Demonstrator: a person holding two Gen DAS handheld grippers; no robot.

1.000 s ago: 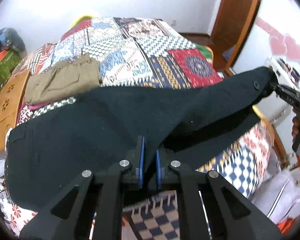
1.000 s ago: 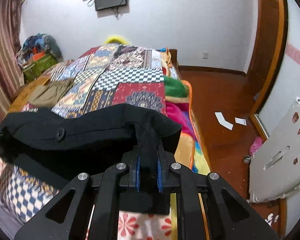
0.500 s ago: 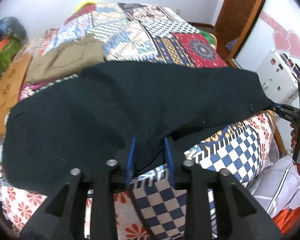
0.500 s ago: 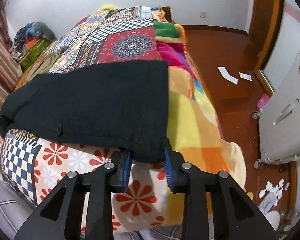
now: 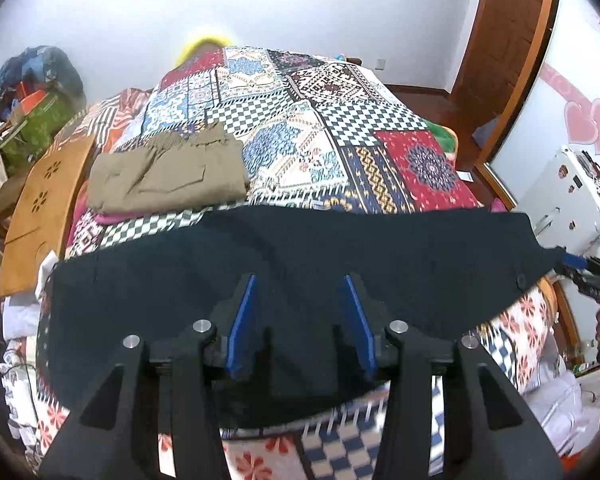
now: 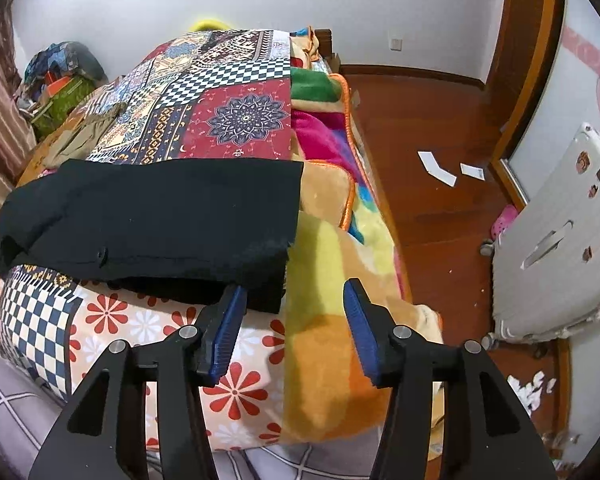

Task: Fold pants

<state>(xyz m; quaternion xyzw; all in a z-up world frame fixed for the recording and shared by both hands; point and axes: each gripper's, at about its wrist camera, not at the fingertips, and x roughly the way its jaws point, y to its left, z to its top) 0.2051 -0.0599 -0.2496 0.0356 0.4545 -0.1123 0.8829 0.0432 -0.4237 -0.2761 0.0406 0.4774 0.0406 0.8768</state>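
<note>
The black pants (image 5: pixel 300 248) lie folded across the near edge of the bed (image 5: pixel 292 128), on top of the patchwork cover (image 5: pixel 260 92). In the left view the near hem of the pants is hidden behind the left hand-held gripper (image 5: pixel 300 320), so I cannot see where the cloth ends there. This gripper's jaws have just been opening; they stand apart with the pants below and between them, but the blue pads (image 5: pixel 240 320) do not press on the cloth.

The right hand-held gripper (image 6: pixel 292 328) has also just been opening. Its jaws are parted and hold nothing; the corner of the pants (image 6: pixel 172 216) lies just beyond its left finger, and I cannot tell if it touches it.

Only the left view shows the folded khaki garment (image 5: pixel 168 176), lying on the bed beyond the pants, in full, and the wooden board (image 5: pixel 44 208) at the bed's left side. In the right view this garment is only a small strip. Only the right view shows the yellow and orange blanket (image 6: pixel 340 280) hanging down the bed's side, and the papers (image 6: pixel 436 168) on the floor. The right gripper appears in the left view only as a dark part at the picture's edge, cut off. The white suitcase (image 6: pixel 560 248) beside the bed is partly cut off in both views.
</note>
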